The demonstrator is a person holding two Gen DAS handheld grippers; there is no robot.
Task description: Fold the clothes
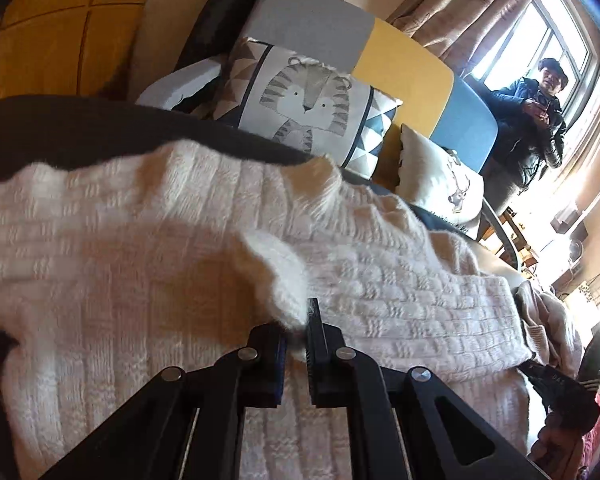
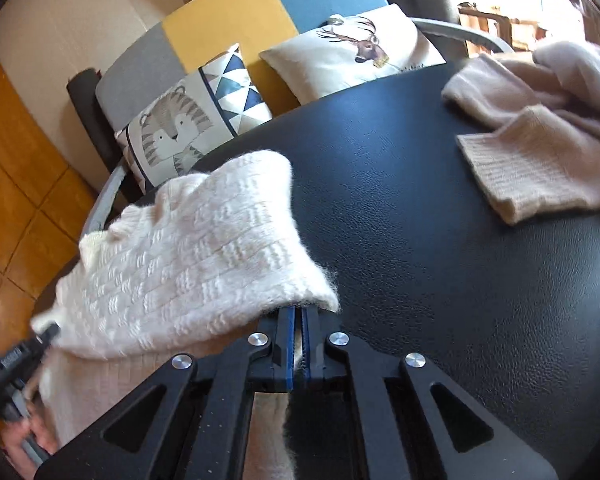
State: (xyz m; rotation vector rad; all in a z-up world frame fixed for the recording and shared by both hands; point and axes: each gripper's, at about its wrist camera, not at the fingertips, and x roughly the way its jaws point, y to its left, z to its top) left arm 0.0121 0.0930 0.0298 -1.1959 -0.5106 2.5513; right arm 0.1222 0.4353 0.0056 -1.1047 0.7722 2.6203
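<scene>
A fluffy white knit sweater (image 1: 148, 264) lies across the black table (image 2: 440, 240). My left gripper (image 1: 297, 330) is shut on a fold of the white sweater, lifting its edge. My right gripper (image 2: 299, 320) is shut on the other edge of the same sweater (image 2: 188, 264), which drapes over its fingertips. The left gripper also shows at the left edge of the right wrist view (image 2: 20, 356). The right gripper shows at the lower right of the left wrist view (image 1: 560, 392).
A beige knit garment (image 2: 540, 120) lies crumpled at the table's far right. Behind the table is a sofa with a tiger cushion (image 1: 304, 100) and a deer cushion (image 2: 360, 44). A person in a dark jacket (image 1: 536, 120) stands by the window.
</scene>
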